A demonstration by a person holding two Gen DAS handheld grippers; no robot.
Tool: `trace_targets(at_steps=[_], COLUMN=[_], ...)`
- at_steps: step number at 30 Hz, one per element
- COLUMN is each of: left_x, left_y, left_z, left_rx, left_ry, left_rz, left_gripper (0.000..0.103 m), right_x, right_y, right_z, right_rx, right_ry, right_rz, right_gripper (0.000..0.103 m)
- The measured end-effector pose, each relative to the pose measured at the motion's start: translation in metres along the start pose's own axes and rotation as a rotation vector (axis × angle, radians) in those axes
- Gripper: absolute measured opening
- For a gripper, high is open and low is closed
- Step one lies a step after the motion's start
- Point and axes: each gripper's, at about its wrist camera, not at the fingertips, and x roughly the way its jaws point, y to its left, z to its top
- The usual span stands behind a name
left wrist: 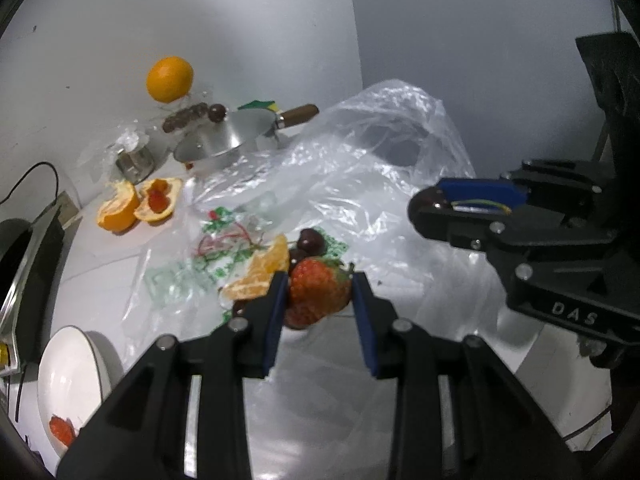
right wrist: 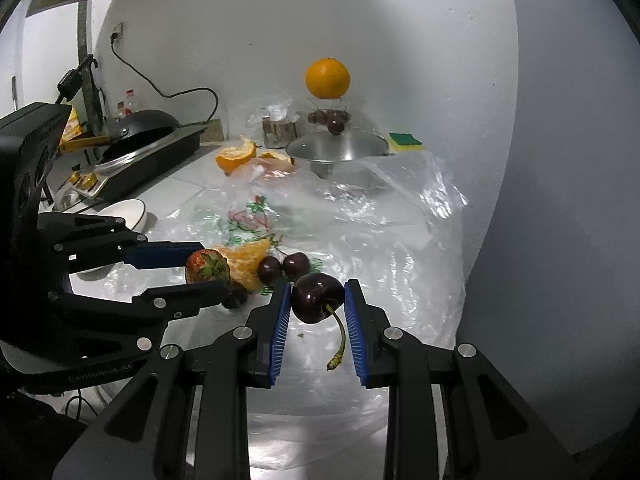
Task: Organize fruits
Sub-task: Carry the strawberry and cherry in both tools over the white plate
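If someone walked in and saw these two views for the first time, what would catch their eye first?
Probably the two fruits held between blue pads: a red strawberry in the left gripper and a dark cherry, stem dangling, in the right gripper. Next, the whole orange perched high by the back wall, and the crumpled clear plastic bag spread across the counter.

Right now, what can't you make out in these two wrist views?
- White bowl, left wrist view: contents partly hidden by left tongs; only a red piece shows.
- Strawberry underside: hidden between the fingers.
- Cherry in right tongs, left wrist view: mostly hidden by the finger.
- Lid, right wrist view: hides what is beneath.
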Motion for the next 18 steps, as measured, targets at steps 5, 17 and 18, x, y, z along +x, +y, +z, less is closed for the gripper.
trace_targets(at_steps=[5,17,18], left_x=[-0.017,-0.057,-0.059], left_y=[0.006,0.045,0.049], left_z=[-0.008,-0.039,-0.041], left_rx=[-0.017,-0.083,-0.088], left_ry=[-0.020,-0.063,-0.064], left_rz=[0.002,0.024,0.026], left_gripper=[0.033,0.033,0.033], right_x=[-0.006,-0.003,-0.002], right_y=[0.017,0.066,0.072], right_z=[0.003,0.016,0.018], right_rx=[-0.014,-0.055,-0.061], right_ry=[-0.004,-0.009,-0.009], right_rz=[0.002,0.028,0.031], right_gripper=[0.029,0.029,0.029])
